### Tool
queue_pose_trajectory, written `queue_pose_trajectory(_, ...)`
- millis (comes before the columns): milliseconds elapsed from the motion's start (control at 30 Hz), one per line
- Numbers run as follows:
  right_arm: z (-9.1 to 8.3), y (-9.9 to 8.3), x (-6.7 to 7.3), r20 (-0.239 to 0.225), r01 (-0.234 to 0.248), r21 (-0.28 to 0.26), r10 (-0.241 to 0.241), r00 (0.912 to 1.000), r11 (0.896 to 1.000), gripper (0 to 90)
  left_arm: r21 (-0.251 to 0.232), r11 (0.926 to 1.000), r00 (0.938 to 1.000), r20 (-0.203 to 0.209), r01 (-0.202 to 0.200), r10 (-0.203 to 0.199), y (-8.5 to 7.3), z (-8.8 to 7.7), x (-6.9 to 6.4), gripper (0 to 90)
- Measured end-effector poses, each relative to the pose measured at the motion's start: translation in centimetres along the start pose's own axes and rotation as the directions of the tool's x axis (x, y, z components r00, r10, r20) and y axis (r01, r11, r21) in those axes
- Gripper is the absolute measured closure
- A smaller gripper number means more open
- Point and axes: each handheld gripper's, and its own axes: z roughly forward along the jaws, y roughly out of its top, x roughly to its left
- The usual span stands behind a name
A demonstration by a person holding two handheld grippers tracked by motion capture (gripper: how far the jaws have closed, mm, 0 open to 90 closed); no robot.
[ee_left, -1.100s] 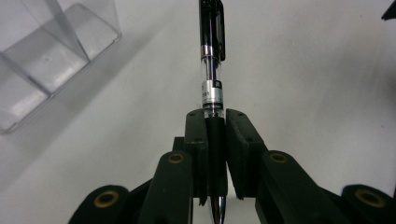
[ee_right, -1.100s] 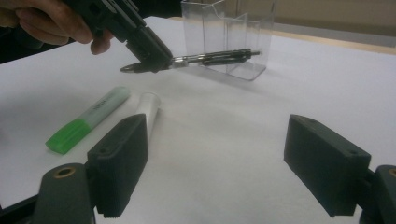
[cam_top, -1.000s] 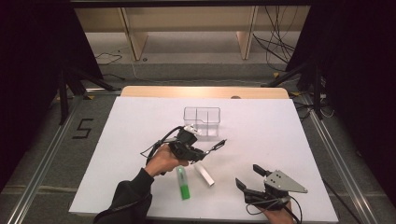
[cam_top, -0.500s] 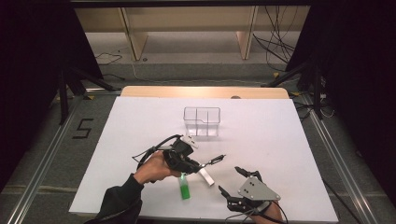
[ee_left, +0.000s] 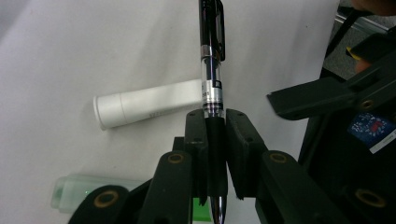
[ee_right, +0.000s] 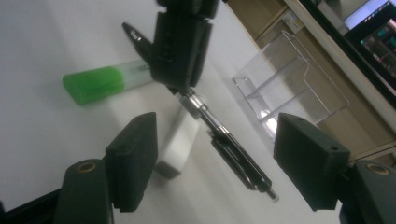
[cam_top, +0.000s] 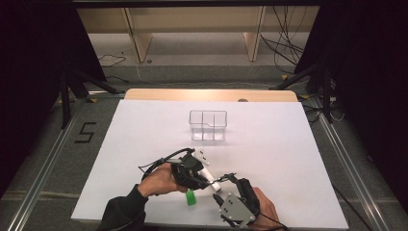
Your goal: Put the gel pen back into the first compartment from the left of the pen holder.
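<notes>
The left gripper (ee_left: 215,135) is clamped on a black and clear plastic ballpoint pen (ee_left: 211,51), pads pressing its barrel just below the silver band; the pen's clip end runs out toward twelve o'clock in the left gripper view, and print on the band is too small to read. In the right gripper view the right gripper (ee_right: 224,158) stands wide with that pen (ee_right: 233,149) between its jaws, touching neither pad; its jaws have just been closing. At ten o'clock from the pen there lies a green-capped highlighter (ee_right: 100,81), and just under the pen a white cylindrical tube (ee_right: 180,140) with illegible grey print. In the high view the two grippers meet near the six o'clock edge of a white table top (cam_top: 298,159). A clear plastic divided organiser box (cam_top: 208,125) stands at twelve o'clock, well apart. At nine o'clock, black tape on the grey floor (cam_top: 43,159) forms a "5" (cam_top: 84,133). Wooden shelving (cam_top: 192,29) stands beyond.
</notes>
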Motion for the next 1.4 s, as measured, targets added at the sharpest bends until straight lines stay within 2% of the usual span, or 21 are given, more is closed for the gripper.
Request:
queue_pose_trajectory(67,0.3,0.1,0.7,0.013,0.058,0.012,-0.058,0.9982,0.998,33.5,0.006,1.0,1.0,0.005,-0.004,0.004,0.0,0.0,-0.2,79.0)
queue_pose_trajectory(133,0.5,0.2,1.0,0.023,0.12,0.027,-0.12,0.9925,0.992,35.9,0.008,0.9999,0.9999,0.01,-0.006,0.006,0.1,0.0,-0.4,79.0)
queue_pose_trajectory(233,0.8,0.3,1.5,0.031,0.161,0.032,-0.162,0.9863,0.986,38.8,0.021,0.9996,0.9997,0.018,-0.018,0.018,0.1,0.0,-0.7,79.0)
queue_pose_trajectory(300,0.9,0.4,1.9,0.049,0.196,0.035,-0.197,0.9791,0.98,41.5,0.028,0.9994,0.9996,0.019,-0.02,0.02,0.1,0.1,-0.9,79.0)
queue_pose_trajectory(367,1.0,0.5,2.2,0.065,0.241,0.043,-0.244,0.9677,0.97,45.1,0.036,0.999,0.9994,0.024,-0.027,0.027,0.2,0.1,-1.0,79.0)
queue_pose_trajectory(467,1.3,0.5,2.6,0.086,0.321,0.062,-0.326,0.9416,0.945,50.3,0.038,0.9986,0.9989,0.028,-0.038,0.037,0.3,0.1,-1.2,78.9)
queue_pose_trajectory(567,1.4,0.5,3.1,0.107,0.362,0.082,-0.37,0.9229,0.928,55.8,0.04,0.9984,0.9988,0.03,-0.04,0.039,0.3,0.0,-1.5,79.0)
queue_pose_trajectory(633,1.5,0.4,3.3,0.111,0.384,0.088,-0.392,0.9133,0.919,58.3,0.039,0.9985,0.9988,0.032,-0.039,0.038,0.3,0.0,-1.6,79.0)
queue_pose_trajectory(733,1.6,0.3,3.4,0.113,0.402,0.089,-0.41,0.9051,0.911,61.2,0.045,0.9981,0.9985,0.037,-0.042,0.041,0.4,0.0,-1.6,78.9)
queue_pose_trajectory(800,1.7,0.3,3.5,0.119,0.424,0.089,-0.433,0.8936,0.901,64.1,0.049,0.998,0.9985,0.04,-0.041,0.039,0.4,0.1,-1.7,78.9)
queue_pose_trajectory(833,1.7,0.3,3.6,0.124,0.425,0.091,-0.434,0.8924,0.9,65.7,0.05,0.9978,0.9983,0.04,-0.043,0.041,0.4,0.2,-1.6,78.9)
queue_pose_trajectory(967,1.9,0.5,3.9,0.117,0.473,0.111,-0.484,0.8673,0.874,72.2,0.057,0.9975,0.9984,0.042,-0.041,0.039,0.4,0.2,-1.6,79.0)
queue_pose_trajectory(1033,1.9,0.5,4.0,0.126,0.476,0.118,-0.488,0.8635,0.872,74.7,0.054,0.9977,0.9984,0.041,-0.04,0.038,0.4,0.1,-1.6,79.0)
queue_pose_trajectory(1133,2.0,0.5,4.1,0.126,0.495,0.124,-0.508,0.8518,0.86,76.4,0.056,0.9977,0.9985,0.042,-0.039,0.037,0.4,0.1,-1.6,78.9)
queue_pose_trajectory(1233,2.1,0.5,4.2,0.121,0.506,0.13,-0.52,0.8456,0.853,78.0,0.058,0.9976,0.9986,0.041,-0.037,0.034,0.3,0.2,-1.5,79.0)
queue_pose_trajectory(1333,2.2,0.5,4.3,0.117,0.531,0.137,-0.546,0.8293,0.836,79.2,0.059,0.9978,0.9987,0.041,-0.032,0.029,0.3,0.2,-1.5,78.9)
queue_pose_trajectory(1367,2.3,0.4,4.4,0.125,0.536,0.129,-0.55,0.8255,0.834,79.3,0.06,0.9978,0.9987,0.042,-0.03,0.028,0.3,0.2,-1.5,78.9)
queue_pose_trajectory(1400,2.2,0.4,4.4,0.123,0.537,0.134,-0.551,0.8252,0.833,79.4,0.06,0.9978,0.9987,0.044,-0.03,0.027,0.3,0.3,-1.5,78.8)
